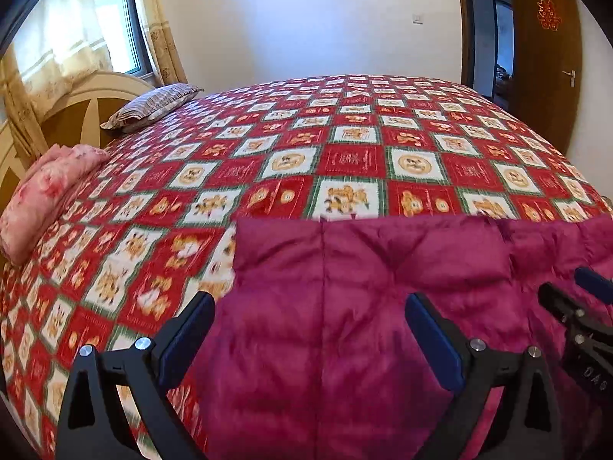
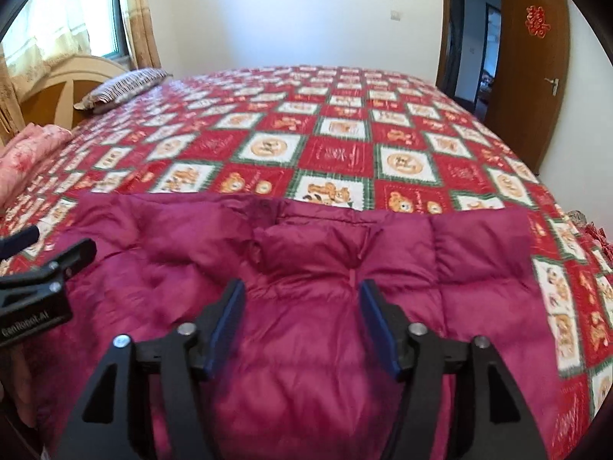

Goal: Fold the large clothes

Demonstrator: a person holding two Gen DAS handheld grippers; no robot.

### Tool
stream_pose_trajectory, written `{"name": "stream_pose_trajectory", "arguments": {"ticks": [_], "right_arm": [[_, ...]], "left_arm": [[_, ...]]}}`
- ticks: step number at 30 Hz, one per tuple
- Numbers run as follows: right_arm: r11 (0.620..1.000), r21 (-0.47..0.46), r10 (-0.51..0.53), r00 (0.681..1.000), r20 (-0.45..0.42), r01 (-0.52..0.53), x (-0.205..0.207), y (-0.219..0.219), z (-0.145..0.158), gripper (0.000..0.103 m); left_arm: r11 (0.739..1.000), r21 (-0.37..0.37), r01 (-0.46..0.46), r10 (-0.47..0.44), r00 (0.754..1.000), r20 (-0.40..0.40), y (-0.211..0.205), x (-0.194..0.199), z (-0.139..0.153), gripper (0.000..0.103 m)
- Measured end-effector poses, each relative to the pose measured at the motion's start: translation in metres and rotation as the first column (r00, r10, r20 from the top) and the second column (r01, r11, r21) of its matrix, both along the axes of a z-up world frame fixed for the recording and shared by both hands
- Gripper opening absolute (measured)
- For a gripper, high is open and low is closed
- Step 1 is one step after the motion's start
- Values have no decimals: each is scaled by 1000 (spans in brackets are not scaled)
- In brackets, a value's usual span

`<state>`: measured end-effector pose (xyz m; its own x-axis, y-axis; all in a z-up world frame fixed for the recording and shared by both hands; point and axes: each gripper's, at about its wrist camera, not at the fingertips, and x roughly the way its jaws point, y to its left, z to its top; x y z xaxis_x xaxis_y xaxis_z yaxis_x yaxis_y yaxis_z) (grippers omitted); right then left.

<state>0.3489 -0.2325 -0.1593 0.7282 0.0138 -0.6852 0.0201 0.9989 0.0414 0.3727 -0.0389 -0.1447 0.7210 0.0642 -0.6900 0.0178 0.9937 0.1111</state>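
A magenta quilted down jacket [image 1: 364, 287] lies spread flat on the near part of the bed, its far edge straight; it also shows in the right wrist view [image 2: 325, 260]. My left gripper [image 1: 310, 303] is open above the jacket's left part, empty. My right gripper [image 2: 302, 291] is open above the jacket's middle, near a centre seam, empty. The right gripper also shows at the right edge of the left wrist view [image 1: 574, 291], and the left gripper at the left edge of the right wrist view [image 2: 57, 245].
The bed carries a red, white and green patchwork bear blanket [image 1: 345, 145]. A striped pillow [image 1: 153, 105] and a folded pink quilt [image 1: 42, 195] lie by the wooden headboard [image 1: 76, 115]. A window with curtains is at left, an open brown door [image 1: 544, 57] at right.
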Motion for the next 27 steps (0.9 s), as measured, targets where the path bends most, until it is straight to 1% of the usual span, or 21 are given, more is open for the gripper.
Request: {"name": "stream_pose_trajectory", "arguments": {"ticks": [3,5,6,8,11,13,16,19,21,22,25,27], "right_arm": [[1000,13,13,1000,-8,-13,-13,9,-3,66],[1000,-14,17,999,-42,-18,-13,18,-13,67],[999,-38,18,998,-57,-20,-12,22,-21,67],[996,-86,12,997,-71,-18,-10,27,-31,68],[989,-150,5,997,-75,-16,-4,35,-38,69],[988,-157,2,997,-73,-13,-1,35,-40,70],[991,-136,4,997,-72,-14,-1,31,-40,70],[994,-106,18,998,-67,-25,-12,26,-32,70],[997,-81,8,1000,-23,-9,-34,23,-19,70],[997,-71,0,1000,-2,0,-44,23,-15,71],[998,-64,-22,999,37,25,-68,23,-6,73],[997,-65,-31,999,33,33,-78,25,-11,76]], "left_arm": [[1000,11,-19,19,999,-35,3,-9,-18,100],[999,23,-30,31,998,-55,3,-8,-34,100],[999,21,-41,42,998,-53,5,-8,-38,100],[999,-4,-49,49,998,-40,6,-8,-40,100],[999,-7,-50,50,998,-46,6,-7,-42,100],[999,-3,-51,51,998,-42,7,-8,-42,100],[998,2,-70,70,996,-53,13,-19,-36,100],[993,-56,-102,100,994,-41,34,-52,-24,100],[988,-75,-136,134,991,-25,53,-78,-21,100],[985,-88,-150,147,989,-29,60,-85,-22,100],[964,-174,-200,190,979,-75,82,-99,-34,100],[957,-201,-211,193,976,-104,83,-99,-42,100]]}}
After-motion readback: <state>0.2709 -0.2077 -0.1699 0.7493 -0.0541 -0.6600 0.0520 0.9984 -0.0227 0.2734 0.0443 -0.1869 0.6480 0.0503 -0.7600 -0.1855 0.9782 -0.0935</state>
